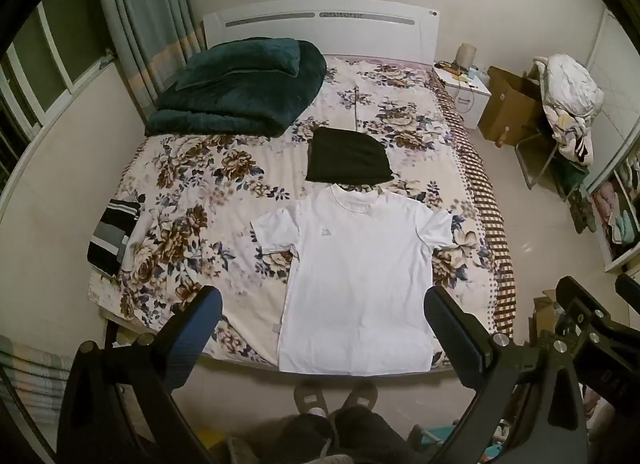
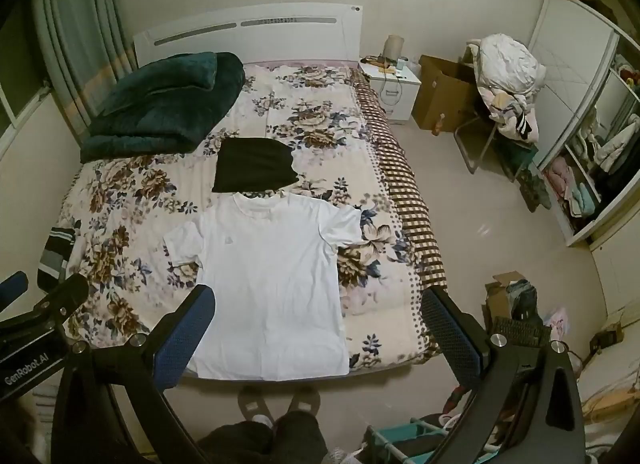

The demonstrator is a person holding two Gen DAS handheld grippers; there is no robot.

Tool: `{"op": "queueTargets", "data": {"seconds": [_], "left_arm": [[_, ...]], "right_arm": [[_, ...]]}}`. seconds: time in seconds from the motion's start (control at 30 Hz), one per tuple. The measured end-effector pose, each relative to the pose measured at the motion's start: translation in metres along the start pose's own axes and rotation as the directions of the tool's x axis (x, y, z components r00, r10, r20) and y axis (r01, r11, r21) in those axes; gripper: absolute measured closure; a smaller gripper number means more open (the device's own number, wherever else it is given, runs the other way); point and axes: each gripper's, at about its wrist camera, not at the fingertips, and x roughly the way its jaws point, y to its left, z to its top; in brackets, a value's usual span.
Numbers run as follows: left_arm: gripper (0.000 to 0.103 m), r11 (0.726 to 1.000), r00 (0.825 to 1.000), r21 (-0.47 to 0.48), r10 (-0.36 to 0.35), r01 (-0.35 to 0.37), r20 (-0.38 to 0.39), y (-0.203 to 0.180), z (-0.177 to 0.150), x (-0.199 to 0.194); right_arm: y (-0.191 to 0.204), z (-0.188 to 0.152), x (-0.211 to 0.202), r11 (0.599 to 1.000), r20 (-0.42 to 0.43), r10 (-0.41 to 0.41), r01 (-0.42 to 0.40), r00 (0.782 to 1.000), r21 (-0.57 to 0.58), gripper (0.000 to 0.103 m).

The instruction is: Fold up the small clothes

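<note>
A white T-shirt point(image 1: 360, 272) lies flat, face up, on the floral bed point(image 1: 192, 224), its hem at the near edge; it also shows in the right wrist view point(image 2: 272, 284). A folded black garment point(image 1: 348, 156) lies just beyond its collar, also seen from the right point(image 2: 254, 166). My left gripper point(image 1: 322, 320) is open and empty, held high above the near edge of the bed. My right gripper point(image 2: 318, 320) is open and empty, also high above the bed; it shows in the left wrist view point(image 1: 592, 304).
A folded dark green blanket point(image 1: 240, 84) lies at the head of the bed. A striped garment point(image 1: 114, 236) hangs at the left edge. A white nightstand point(image 2: 394, 92), cardboard box point(image 2: 444, 92), chair piled with clothes point(image 2: 508, 76) and wardrobe point(image 2: 592, 152) stand right. The person's slippered feet point(image 1: 336, 396) are at the bed's foot.
</note>
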Motion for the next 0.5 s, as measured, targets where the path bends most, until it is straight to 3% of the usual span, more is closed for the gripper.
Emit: {"op": "queueTargets", "data": {"seconds": [0.5], "left_arm": [[0.0, 1.0, 1.0, 0.002, -0.001, 0.001, 0.006, -0.0011, 0.0007, 0.0003]], "right_arm": [[-0.0009, 0.0007, 0.0003, 1.0, 0.002, -0.011, 0.011, 1.0, -0.002, 0.0]]}}
